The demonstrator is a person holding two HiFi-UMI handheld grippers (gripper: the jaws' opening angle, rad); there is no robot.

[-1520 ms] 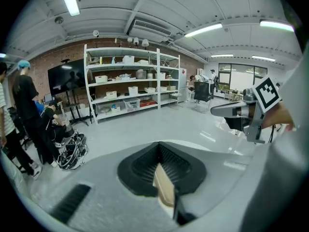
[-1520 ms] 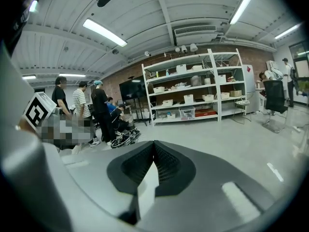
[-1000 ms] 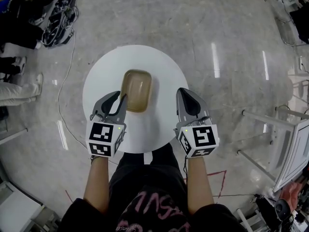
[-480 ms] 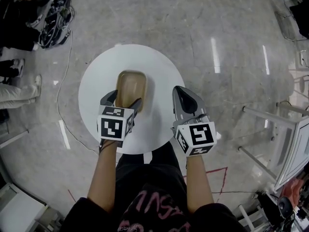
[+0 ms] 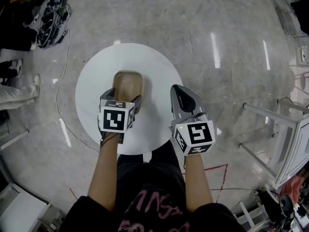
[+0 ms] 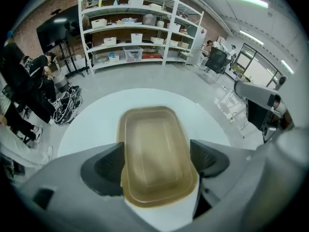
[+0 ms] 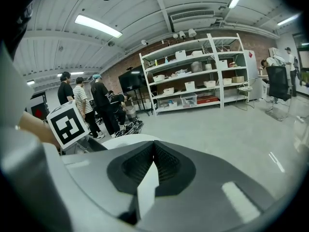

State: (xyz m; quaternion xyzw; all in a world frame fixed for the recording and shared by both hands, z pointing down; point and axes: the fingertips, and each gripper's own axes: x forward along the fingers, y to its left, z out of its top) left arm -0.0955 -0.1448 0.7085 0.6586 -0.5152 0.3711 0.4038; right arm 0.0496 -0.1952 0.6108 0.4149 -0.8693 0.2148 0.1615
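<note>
A tan rectangular tray (image 5: 128, 83) lies on a round white table (image 5: 96, 71). My left gripper (image 5: 121, 99) is open and tilted down over the tray's near end. In the left gripper view the tray (image 6: 153, 149) fills the gap between the two dark jaw pads (image 6: 104, 170); I cannot tell whether they touch its sides. My right gripper (image 5: 179, 90) hovers over the table's right edge beside the tray, shut and empty. The right gripper view (image 7: 154, 164) looks level across the room, with the left gripper's marker cube (image 7: 71, 124) at its left.
White shelving with bins (image 6: 130, 33) stands against a brick wall. Several people (image 7: 91, 105) stand to the left by a bundle of cables (image 5: 48, 13) on the floor. A white metal frame (image 5: 270, 124) stands on the grey floor to the right.
The left gripper was shut and pointing level; it has opened, tipped down and moved right and forward over the tray's near end. The right gripper has hardly moved.
</note>
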